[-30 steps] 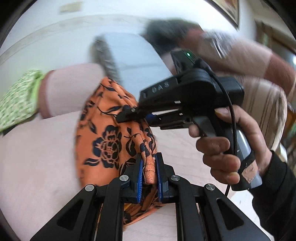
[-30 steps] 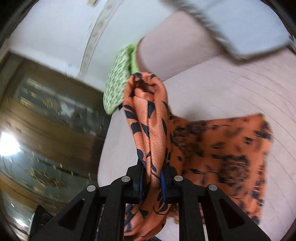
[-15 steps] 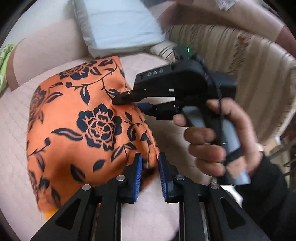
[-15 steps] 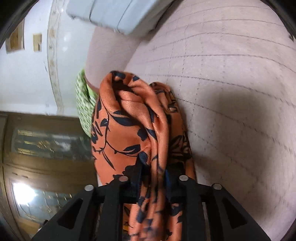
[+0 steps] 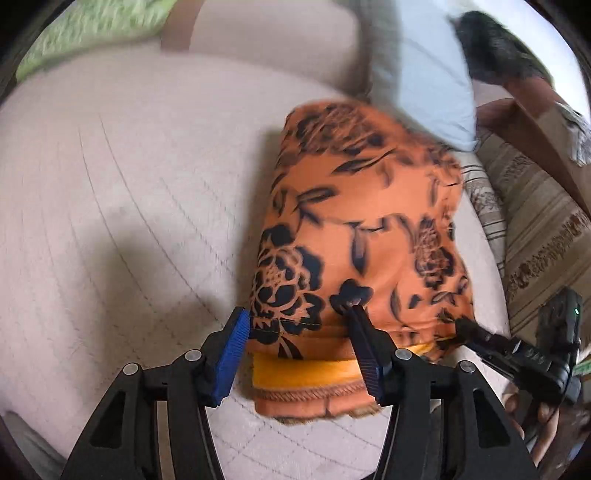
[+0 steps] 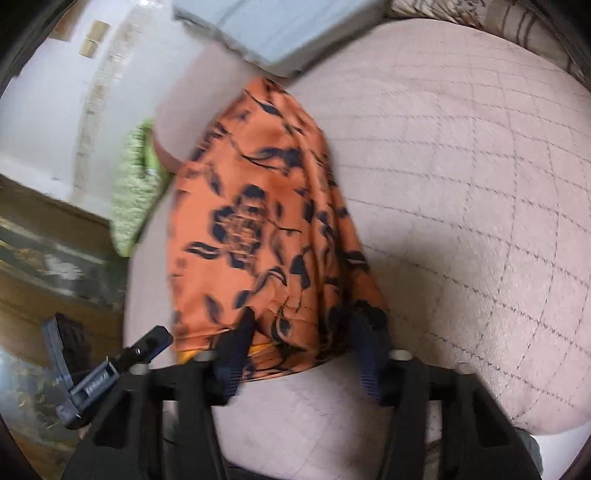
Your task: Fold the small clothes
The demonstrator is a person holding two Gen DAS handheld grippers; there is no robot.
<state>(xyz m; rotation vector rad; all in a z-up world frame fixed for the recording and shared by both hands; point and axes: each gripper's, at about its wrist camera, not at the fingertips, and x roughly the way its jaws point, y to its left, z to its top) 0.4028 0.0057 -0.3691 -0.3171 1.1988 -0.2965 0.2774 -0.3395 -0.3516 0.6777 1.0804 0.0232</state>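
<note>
a pale blue pillow (image 5: pixel 421 74) lies beside a green cushion (image 6: pixel 135 192).

Green cloth (image 5: pixel 92 26) blurred, edge-cut; garment (image 6: pixel 258 236) hem behind fingers (image 6: pixel 236 354)

place: home, sitting room | landmark: quilted pink sofa seat (image 5: pixel 110 192) | at its back: white pillow (image 5: pixel 417 74), green patterned cushion (image 6: pixel 135 192) | beside it: striped throw (image 5: pixel 535 221), wooden cabinet (image 6: pixel 44 236)

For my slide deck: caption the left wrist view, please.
Left tool open above the near hem of a folded orange floral garment lying on a quilted pink cushion.
</note>
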